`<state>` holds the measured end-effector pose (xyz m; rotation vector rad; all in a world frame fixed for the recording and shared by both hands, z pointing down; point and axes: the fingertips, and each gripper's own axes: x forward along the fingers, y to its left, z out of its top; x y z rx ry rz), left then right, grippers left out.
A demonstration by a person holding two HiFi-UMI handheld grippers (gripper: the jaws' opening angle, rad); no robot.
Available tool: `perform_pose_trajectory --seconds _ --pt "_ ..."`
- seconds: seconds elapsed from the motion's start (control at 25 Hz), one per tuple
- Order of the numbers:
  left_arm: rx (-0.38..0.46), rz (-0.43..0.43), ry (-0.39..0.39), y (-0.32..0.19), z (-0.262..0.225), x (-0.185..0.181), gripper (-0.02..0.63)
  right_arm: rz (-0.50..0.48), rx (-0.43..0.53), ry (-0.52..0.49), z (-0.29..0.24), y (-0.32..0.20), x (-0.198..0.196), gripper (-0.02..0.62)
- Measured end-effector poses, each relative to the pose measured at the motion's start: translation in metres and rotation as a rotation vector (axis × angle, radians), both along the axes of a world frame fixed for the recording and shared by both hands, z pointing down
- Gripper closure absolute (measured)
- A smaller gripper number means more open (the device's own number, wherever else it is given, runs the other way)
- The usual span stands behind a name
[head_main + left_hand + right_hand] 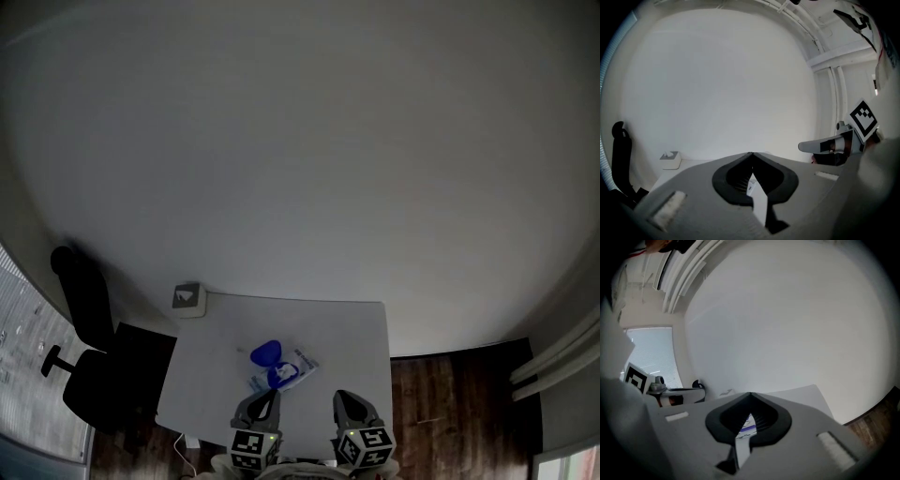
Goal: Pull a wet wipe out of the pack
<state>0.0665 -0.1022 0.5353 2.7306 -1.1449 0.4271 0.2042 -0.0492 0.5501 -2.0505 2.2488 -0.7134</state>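
The wet wipe pack (281,371) lies on the white table (347,333), its blue lid (265,353) flipped up. My left gripper (270,395) sits just short of the pack's near end, jaws closed tip to tip with nothing between them. My right gripper (342,397) hovers beside it to the right of the pack, also shut and empty. In the left gripper view the closed jaws (751,153) hide most of the pack; a white sliver of it (751,185) shows in the gap. The right gripper view (750,393) shows a white-and-purple bit of the pack (747,424).
A white tissue box (188,299) stands at the table's far left corner. A black office chair (94,347) stands left of the table. Dark wooden floor (450,403) lies to the right. A plain white wall rises behind the table.
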Motion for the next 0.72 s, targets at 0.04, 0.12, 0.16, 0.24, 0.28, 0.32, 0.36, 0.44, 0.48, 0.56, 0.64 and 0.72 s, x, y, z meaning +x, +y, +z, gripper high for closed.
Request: perform_pose_trajectory --seconds 0.04,0.12,0.16,0.24,0.28,0.32,0.36,0.44,0.48,0.56,0.64,0.72 --pt "0.000 0.002 0.003 -0.001 0.000 -0.001 0.601 0.006 -0.004 0.002 0.001 0.000 0.000 0.591" --pt "-0.007 0.000 0.014 -0.003 0.002 -0.005 0.601 0.012 -0.011 0.010 0.001 0.000 -0.001 0.591" --pt "-0.015 -0.002 0.016 -0.004 0.004 -0.007 0.601 0.014 -0.014 0.015 0.002 0.001 -0.002 0.591" --pt "-0.033 -0.003 0.020 -0.005 0.009 -0.009 0.601 0.021 -0.020 0.023 0.002 0.001 -0.001 0.591" --pt "-0.038 0.001 0.023 -0.007 0.010 -0.009 0.601 0.025 -0.022 0.027 0.003 0.000 0.000 0.591" --pt "-0.041 0.007 0.026 -0.009 0.011 -0.008 0.601 0.029 -0.024 0.030 0.003 -0.001 0.000 0.591" --pt "-0.042 0.014 0.027 -0.011 0.012 -0.006 0.601 0.034 -0.026 0.033 0.003 -0.003 0.001 0.591" --pt "-0.038 0.021 0.027 -0.017 0.013 -0.005 0.601 0.041 -0.031 0.039 0.003 -0.005 0.001 0.591" --pt "-0.039 0.022 0.029 -0.019 0.014 -0.004 0.601 0.044 -0.035 0.042 0.003 -0.006 0.002 0.591" --pt "-0.045 0.027 0.034 -0.024 0.017 -0.004 0.601 0.050 -0.042 0.049 0.003 -0.008 0.003 0.591" --pt "-0.048 0.037 0.039 -0.027 0.019 -0.003 0.601 0.059 -0.049 0.055 0.005 -0.011 0.003 0.591" --pt "-0.051 0.049 0.044 -0.030 0.020 -0.006 0.601 0.069 -0.060 0.058 0.007 -0.015 0.001 0.591"
